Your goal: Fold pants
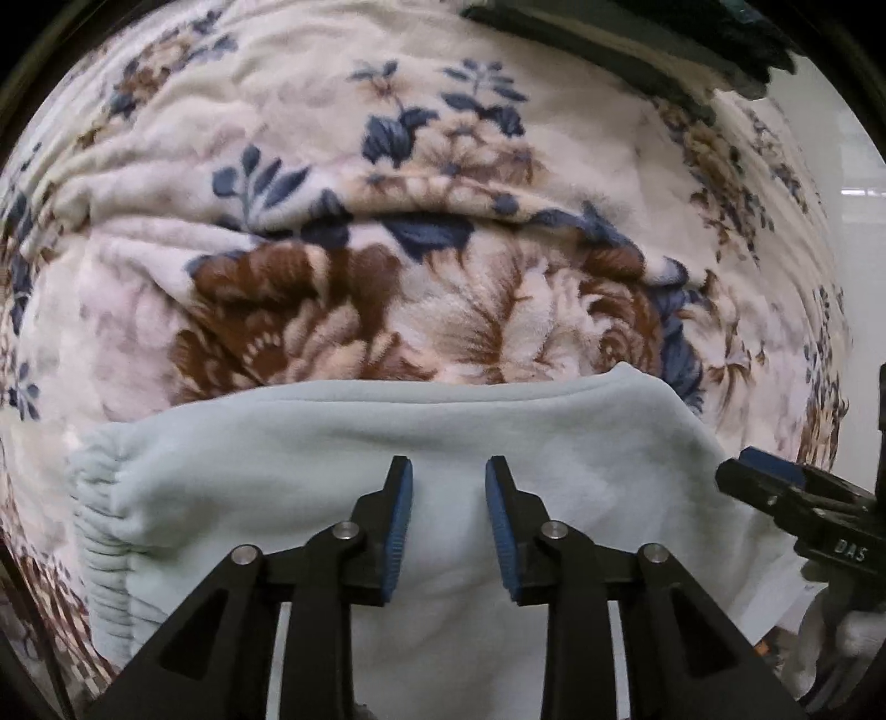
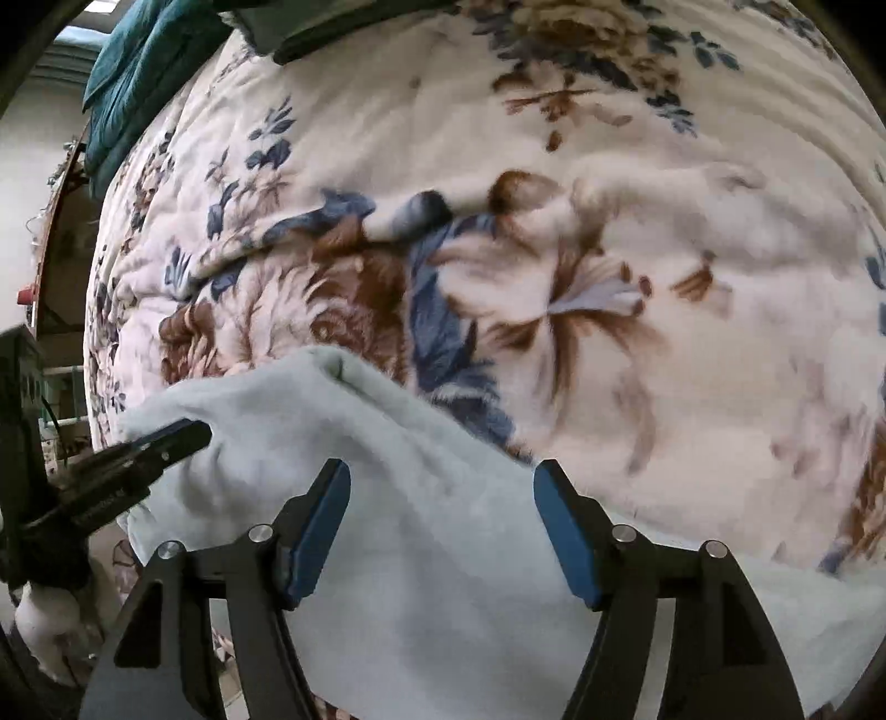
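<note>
Pale mint-green pants (image 1: 332,471) lie folded on a floral fleece blanket (image 1: 387,166), with the gathered elastic waistband (image 1: 99,531) at the left. My left gripper (image 1: 448,471) hovers over the pants, jaws open with a narrow gap and nothing between them. My right gripper (image 2: 443,476) is open wide over the pants' right part (image 2: 415,526). Each gripper shows in the other's view: the right one at the right edge (image 1: 775,476), the left one at the left edge (image 2: 166,443), resting at the cloth's edge.
The blanket (image 2: 664,221) covers the whole bed. Dark teal cloth (image 2: 138,72) is piled at the bed's far end, also in the left wrist view (image 1: 637,44). A white wall and floor (image 1: 841,166) lie beyond the bed's right side.
</note>
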`<state>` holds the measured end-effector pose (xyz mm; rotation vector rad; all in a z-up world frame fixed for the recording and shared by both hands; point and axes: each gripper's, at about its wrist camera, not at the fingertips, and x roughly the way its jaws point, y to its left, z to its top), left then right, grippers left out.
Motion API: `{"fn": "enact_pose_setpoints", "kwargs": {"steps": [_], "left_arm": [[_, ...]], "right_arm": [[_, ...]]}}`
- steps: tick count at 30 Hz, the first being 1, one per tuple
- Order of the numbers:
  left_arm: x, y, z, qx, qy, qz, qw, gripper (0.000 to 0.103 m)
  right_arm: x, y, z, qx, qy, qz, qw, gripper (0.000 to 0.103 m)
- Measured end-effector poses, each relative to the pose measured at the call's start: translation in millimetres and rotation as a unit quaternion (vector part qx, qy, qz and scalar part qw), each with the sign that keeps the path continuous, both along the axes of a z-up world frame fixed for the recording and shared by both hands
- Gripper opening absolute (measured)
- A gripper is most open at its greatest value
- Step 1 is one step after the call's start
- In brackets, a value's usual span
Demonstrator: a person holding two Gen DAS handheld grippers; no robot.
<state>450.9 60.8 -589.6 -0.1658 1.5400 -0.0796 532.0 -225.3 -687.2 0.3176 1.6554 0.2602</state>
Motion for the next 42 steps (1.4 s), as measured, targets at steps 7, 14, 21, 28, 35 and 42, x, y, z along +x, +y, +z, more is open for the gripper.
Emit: {"fn": "enact_pose_setpoints", "kwargs": {"steps": [7, 14, 21, 28, 35, 42], "left_arm": [[-21.0, 36.5, 8.7, 0.008, -0.031, -0.014, 0.9994, 0.075], [-82.9, 123.7, 62.3, -0.015, -0.046, 0.083, 0.9953, 0.08], [-117.5, 192.8, 21.0, -0.066, 0.041, 0.199, 0.977, 0.079], [-117.2, 188.4, -6.3, -0.069, 0.044, 0.204, 0.9756, 0.036], [-136.8, 183.7, 14.6, -0.043, 0.019, 0.192, 0.9803, 0.024], [-138.2, 194.2, 10.1, -0.032, 0.028, 0.189, 0.9811, 0.024]], "right_arm": [[-11.7, -34.9, -15.2, -0.046, 0.024, -0.097, 0.994, 0.074], [-118.1, -30.1, 60.8, 0.027, 0.004, -0.198, 0.98, 0.083], [-229.8, 26.4, 10.3, 0.127, 0.145, -0.316, 0.929, 0.075], [-250.2, 45.9, -20.3, 0.134, 0.148, -0.378, 0.904, 0.054], [-259.8, 46.2, -9.0, 0.104, 0.141, -0.374, 0.911, 0.009], [-271.7, 58.8, 6.3, 0.087, 0.148, -0.341, 0.924, 0.008]]}}
